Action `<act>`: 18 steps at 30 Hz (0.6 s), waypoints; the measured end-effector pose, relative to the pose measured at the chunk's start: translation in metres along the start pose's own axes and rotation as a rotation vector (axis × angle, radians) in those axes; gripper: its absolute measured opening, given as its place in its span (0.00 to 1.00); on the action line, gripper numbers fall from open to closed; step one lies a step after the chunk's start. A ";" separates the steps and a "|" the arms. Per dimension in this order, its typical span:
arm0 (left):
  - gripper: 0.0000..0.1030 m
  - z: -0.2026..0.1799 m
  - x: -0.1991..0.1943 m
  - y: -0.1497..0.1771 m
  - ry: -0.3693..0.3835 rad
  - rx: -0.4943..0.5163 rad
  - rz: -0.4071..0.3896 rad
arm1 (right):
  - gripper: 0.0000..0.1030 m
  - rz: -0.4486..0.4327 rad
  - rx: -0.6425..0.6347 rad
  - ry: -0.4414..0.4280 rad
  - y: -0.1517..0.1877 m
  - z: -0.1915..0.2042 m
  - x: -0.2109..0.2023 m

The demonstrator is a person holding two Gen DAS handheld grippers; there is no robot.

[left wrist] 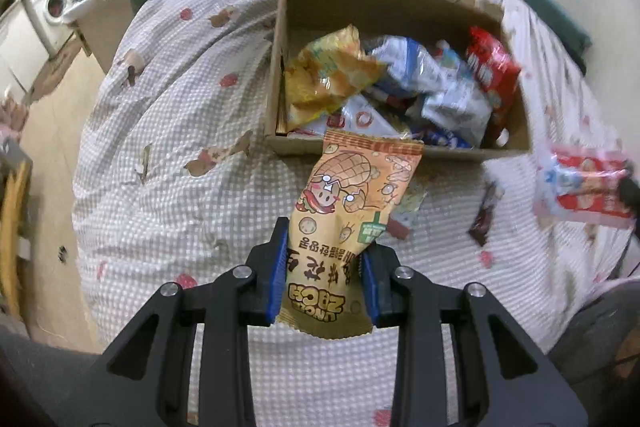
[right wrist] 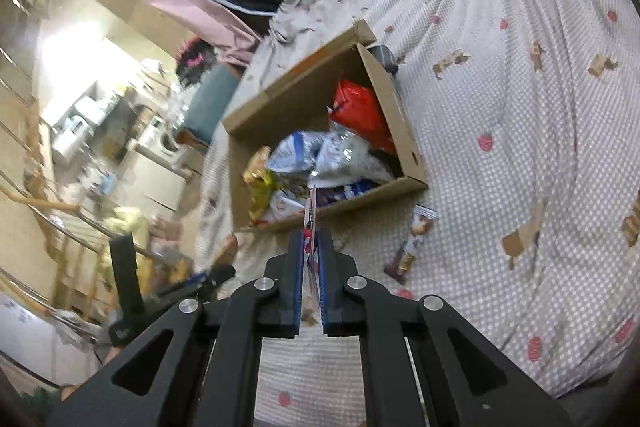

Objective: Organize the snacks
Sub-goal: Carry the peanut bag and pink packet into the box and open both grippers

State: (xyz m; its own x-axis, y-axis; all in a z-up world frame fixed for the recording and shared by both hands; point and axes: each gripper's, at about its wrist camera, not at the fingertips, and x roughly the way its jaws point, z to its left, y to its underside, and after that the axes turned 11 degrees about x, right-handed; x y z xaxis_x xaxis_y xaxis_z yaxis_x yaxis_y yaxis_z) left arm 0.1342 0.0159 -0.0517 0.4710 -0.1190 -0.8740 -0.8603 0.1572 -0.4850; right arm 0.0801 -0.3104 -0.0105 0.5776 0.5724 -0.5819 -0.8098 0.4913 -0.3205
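1. Your left claw (left wrist: 325,279) is pinching the peanut snack packet (left wrist: 352,211) by its lower half; the cardboard box (left wrist: 400,147) sits just beyond, at twelve o'clock.
2. Your right claw (right wrist: 310,267) is pressed onto a thin red-and-white packet (right wrist: 310,215), held edge-on.
3. Lift both clear of the box rim before letting go.
4. The small wrappers (right wrist: 404,259) on the bed (right wrist: 520,107) at two o'clock remain.

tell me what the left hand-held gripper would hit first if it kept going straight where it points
Probably the near wall of the cardboard box. The left hand-held gripper holds a peanut snack packet whose far end already reaches that rim, so the packet would touch first; depth is uncertain.
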 end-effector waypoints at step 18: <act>0.27 0.013 -0.049 -0.084 -0.028 -0.005 -0.204 | 0.07 -0.005 -0.004 -0.067 -0.046 0.027 0.024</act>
State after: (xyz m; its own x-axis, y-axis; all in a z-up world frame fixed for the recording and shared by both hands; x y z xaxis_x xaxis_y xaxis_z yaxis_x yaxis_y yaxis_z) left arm 0.1856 0.0214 0.0318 0.6407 -0.1206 -0.7582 -0.7474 0.1278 -0.6519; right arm 0.1344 -0.3016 0.0102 0.5869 0.6127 -0.5293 -0.8074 0.4917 -0.3261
